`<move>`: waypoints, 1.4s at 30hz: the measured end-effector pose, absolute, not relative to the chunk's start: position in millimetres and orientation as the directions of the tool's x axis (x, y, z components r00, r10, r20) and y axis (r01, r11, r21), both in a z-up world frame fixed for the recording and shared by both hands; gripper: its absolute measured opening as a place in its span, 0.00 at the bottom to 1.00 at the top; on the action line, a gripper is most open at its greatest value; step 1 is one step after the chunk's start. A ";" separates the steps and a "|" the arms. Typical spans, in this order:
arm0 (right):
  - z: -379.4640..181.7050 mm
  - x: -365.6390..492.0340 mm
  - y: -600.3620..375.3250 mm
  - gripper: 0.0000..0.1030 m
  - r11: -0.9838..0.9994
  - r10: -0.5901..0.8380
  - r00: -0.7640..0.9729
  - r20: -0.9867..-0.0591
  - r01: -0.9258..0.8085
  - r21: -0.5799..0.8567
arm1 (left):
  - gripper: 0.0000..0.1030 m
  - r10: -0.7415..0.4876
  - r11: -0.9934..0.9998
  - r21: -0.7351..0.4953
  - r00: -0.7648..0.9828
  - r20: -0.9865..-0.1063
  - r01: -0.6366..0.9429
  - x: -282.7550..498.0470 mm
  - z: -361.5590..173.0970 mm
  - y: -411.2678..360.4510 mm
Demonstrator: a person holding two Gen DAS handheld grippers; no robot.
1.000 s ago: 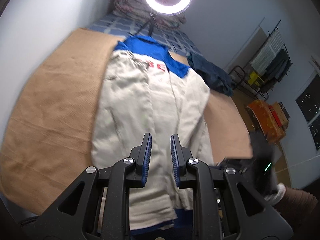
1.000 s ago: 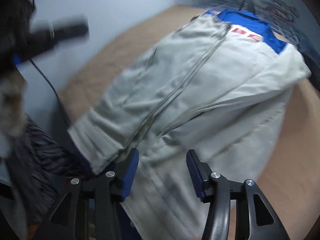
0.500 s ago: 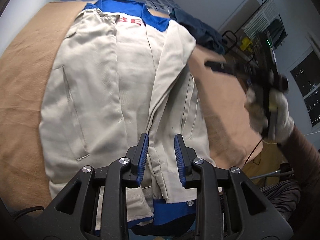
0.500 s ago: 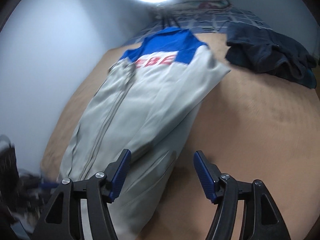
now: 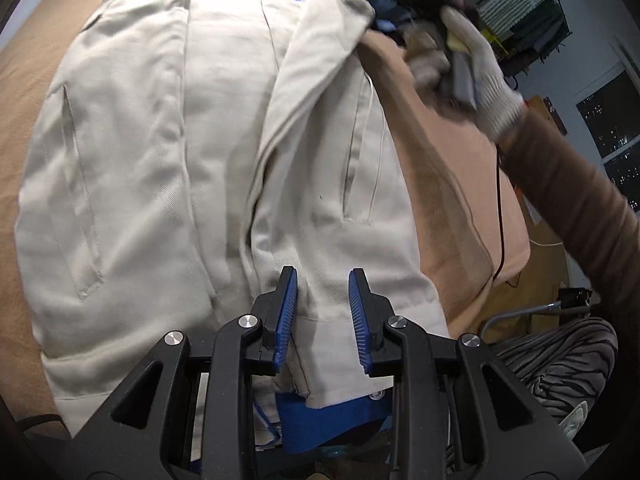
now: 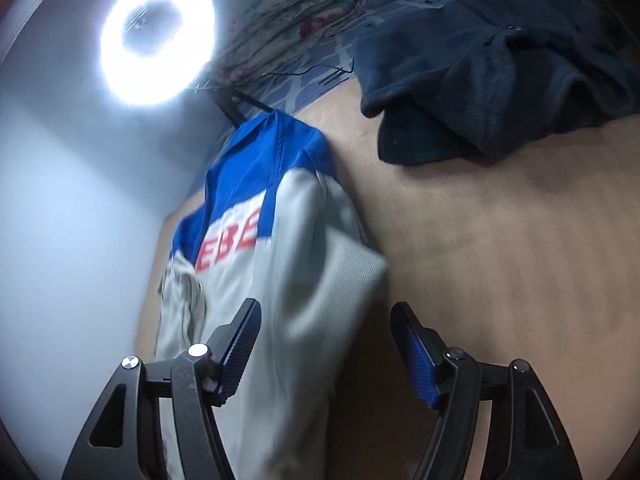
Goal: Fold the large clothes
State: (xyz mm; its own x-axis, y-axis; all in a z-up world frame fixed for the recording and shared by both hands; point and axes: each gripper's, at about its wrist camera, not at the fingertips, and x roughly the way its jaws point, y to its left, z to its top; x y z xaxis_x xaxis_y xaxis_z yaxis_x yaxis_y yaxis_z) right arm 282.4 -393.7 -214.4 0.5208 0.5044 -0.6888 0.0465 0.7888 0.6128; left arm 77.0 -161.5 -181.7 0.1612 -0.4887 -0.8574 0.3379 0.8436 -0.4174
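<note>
**Cream-and-blue jacket laid out, both tongs released above it**

Left wrist view: Looking down the length of a cream jacket [image 5: 224,152] with a blue yoke and red lettering at the far end, spread flat on a tan blanket [image 5: 452,184]. Side panels already turned in toward the middle, overlapping along a long diagonal edge. Left gripper [image 5: 323,316] hovering over the near hem, jaws parted, nothing between them, blue hem band just below. At upper right, a gloved hand [image 5: 476,60] carrying the other tool near the jacket's far shoulder, blurred. Dark cable [image 5: 500,216] trailing from that hand across the blanket's right side.

Right wrist view: Looking up the jacket's far corner from low and close. Right gripper [image 6: 326,344] spread wide and empty, one finger over cream cloth, the other over bare blanket. Blue yoke and red letters ahead, blurred. Dark blue garment [image 6: 492,72] heaped further back, well apart from the jacket. Bright ring light [image 6: 158,48] against the wall at upper left.

Risks from here, as judgement: pinching only the top layer at hem or shoulder, so the turned-in panels slide open when lifted; uneven lifting between the two ends, skewing the fold; the trailing cable dragging across the cloth and rumpling it.
</note>
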 end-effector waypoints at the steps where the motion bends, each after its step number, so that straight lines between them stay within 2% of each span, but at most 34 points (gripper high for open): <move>1: -214.3 287.1 -390.1 0.52 0.782 0.516 0.514 -0.686 0.044 0.621 | 0.25 -0.489 0.842 -0.418 0.157 -0.858 0.340 75.7 -182.4 -162.7; 2: -213.1 295.5 -382.0 0.40 0.777 0.537 0.490 -0.687 0.029 0.629 | 0.25 -0.487 0.842 -0.414 0.155 -0.860 0.346 73.5 -182.9 -165.0; 3: -209.1 303.1 -370.2 0.23 0.794 0.536 0.461 -0.707 0.008 0.608 | 0.25 -0.485 0.841 -0.411 0.154 -0.861 0.353 72.0 -183.6 -167.0; 6: -185.4 316.0 -329.4 0.10 0.875 0.465 0.441 -0.768 -0.099 0.473 | 0.25 -0.493 0.831 -0.417 0.139 -0.859 0.367 65.9 -184.2 -173.1; 12: -161.1 345.4 -252.1 0.07 0.936 0.352 0.414 -0.840 -0.180 0.303 | 0.25 -0.494 0.814 -0.416 0.105 -0.863 0.406 54.9 -188.4 -186.3; 19: -192.3 359.2 -180.3 0.07 0.938 0.325 0.343 -0.881 -0.239 0.252 | 0.25 -0.500 0.804 -0.421 0.094 -0.861 0.421 49.2 -190.2 -197.4; 20: -200.9 360.7 -169.7 0.10 0.930 0.329 0.314 -0.891 -0.268 0.250 | 0.25 -0.501 0.803 -0.422 0.092 -0.861 0.421 49.5 -190.4 -197.8; 22: -210.7 362.9 -158.9 0.37 0.928 0.315 0.276 -0.908 -0.292 0.234 | 0.25 -0.505 0.802 -0.429 0.090 -0.858 0.416 49.6 -190.2 -198.6; 23: -208.5 360.7 -158.4 0.39 0.923 0.330 0.277 -0.902 -0.294 0.248 | 0.25 -0.507 0.801 -0.432 0.089 -0.857 0.415 49.8 -189.9 -199.0; 27: -173.7 343.8 -194.0 0.38 0.883 0.467 0.378 -0.800 -0.250 0.397 | 0.25 -0.515 0.798 -0.441 0.086 -0.853 0.412 50.7 -187.8 -194.6; 29: -168.2 333.2 -216.0 0.34 0.893 0.450 0.425 -0.786 -0.192 0.407 | 0.25 -0.519 0.795 -0.444 0.085 -0.850 0.413 50.8 -186.2 -187.0; 30: -169.0 324.5 -225.5 0.30 0.908 0.418 0.432 -0.799 -0.178 0.379 | 0.25 -0.522 0.793 -0.447 0.084 -0.849 0.415 49.8 -186.0 -186.7; 33: -184.7 308.5 -230.0 0.30 0.958 0.273 0.437 -0.857 -0.207 0.200 | 0.25 -0.531 0.787 -0.455 0.081 -0.844 0.416 47.8 -185.1 -185.3; 36: -223.4 304.4 -238.2 0.24 0.976 0.132 0.378 -0.916 -0.211 0.053 | 0.25 -0.534 0.784 -0.459 0.078 -0.842 0.417 45.9 -184.7 -185.6; 37: -232.2 301.7 -242.7 0.29 0.974 0.106 0.392 -0.914 -0.226 0.016 | 0.25 -0.532 0.785 -0.455 0.082 -0.843 0.421 46.0 -184.1 -185.1; 38: -233.0 299.8 -248.3 0.34 0.976 0.107 0.416 -0.903 -0.216 0.017 | 0.25 -0.530 0.786 -0.451 0.086 -0.843 0.423 46.0 -183.4 -184.6; 39: -233.8 301.4 -256.0 0.42 0.985 0.097 0.408 -0.908 -0.168 0.030 | 0.25 -0.530 0.787 -0.450 0.090 -0.843 0.423 46.7 -183.2 -185.2; 42: -220.4 302.5 -261.0 0.32 0.986 0.135 0.417 -0.899 -0.145 0.081 | 0.25 -0.535 0.787 -0.453 0.098 -0.839 0.418 46.9 -181.0 -183.3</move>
State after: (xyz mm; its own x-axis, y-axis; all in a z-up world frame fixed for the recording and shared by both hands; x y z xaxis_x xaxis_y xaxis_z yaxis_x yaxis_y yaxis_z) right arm 302.5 -261.0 -220.4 0.4169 0.1346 -0.8990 -0.1445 0.9862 0.0806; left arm 46.9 -183.3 -181.0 0.0981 -0.5349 -0.8392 0.4181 0.7874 -0.4530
